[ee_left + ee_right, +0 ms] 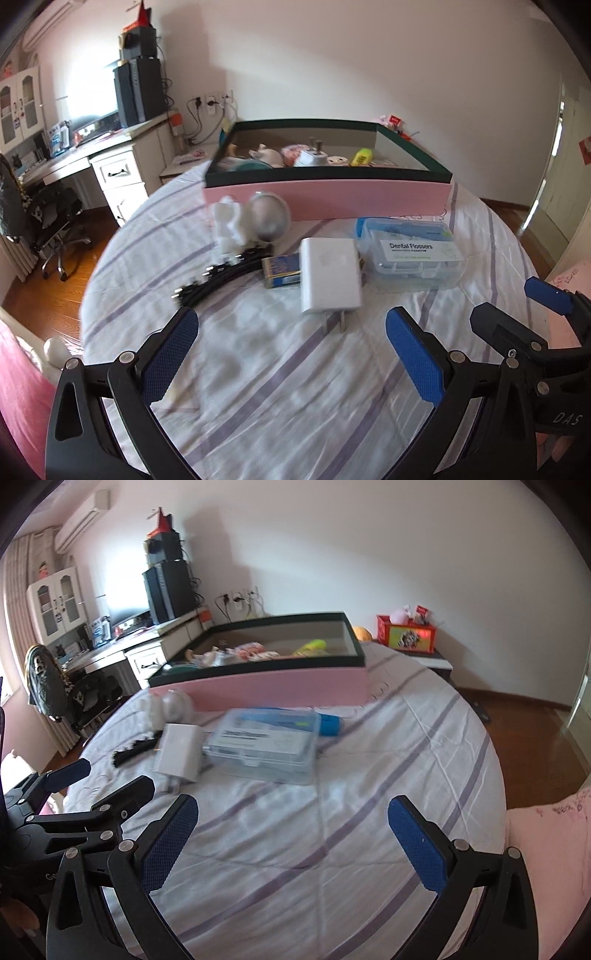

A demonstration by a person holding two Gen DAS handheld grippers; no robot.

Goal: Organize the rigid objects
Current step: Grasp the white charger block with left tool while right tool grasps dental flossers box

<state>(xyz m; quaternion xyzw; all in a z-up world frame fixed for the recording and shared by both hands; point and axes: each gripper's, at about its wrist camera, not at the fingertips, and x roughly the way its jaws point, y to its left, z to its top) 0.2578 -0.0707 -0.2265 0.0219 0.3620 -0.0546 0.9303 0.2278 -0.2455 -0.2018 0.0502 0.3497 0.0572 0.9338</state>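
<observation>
Both grippers hover over a bed [280, 387] covered with a white sheet with purple stripes, and each holds nothing.

The left gripper [291, 354] has its blue-padded fingers [170, 354] spread wide. Ahead of it and to its left lies a bundle of black cables [218, 275], and beyond that stand a white figurine [229, 225] and a round silvery capsule [267, 218], touching each other. Straight ahead, just beyond the fingertips, a white charger [330, 278] lies flat with its two prongs pointing back toward the gripper. A small blue and yellow box [282, 271] is tucked against the charger's left edge. Ahead and to the right sits a clear dental flossers box [413, 254], just beside the charger.

Farther ahead, past all these, a pink box with a dark green rim [328, 195] stands open on the bed, with small items already inside; they are too blurred to name with certainty.

The right gripper [291, 834] is likewise spread wide. The charger [181, 753] lies ahead on its left, and the flossers box [266, 746] is straight ahead, with a blue cylinder [330, 723] behind its right end. The left gripper shows at this view's left edge.
</observation>
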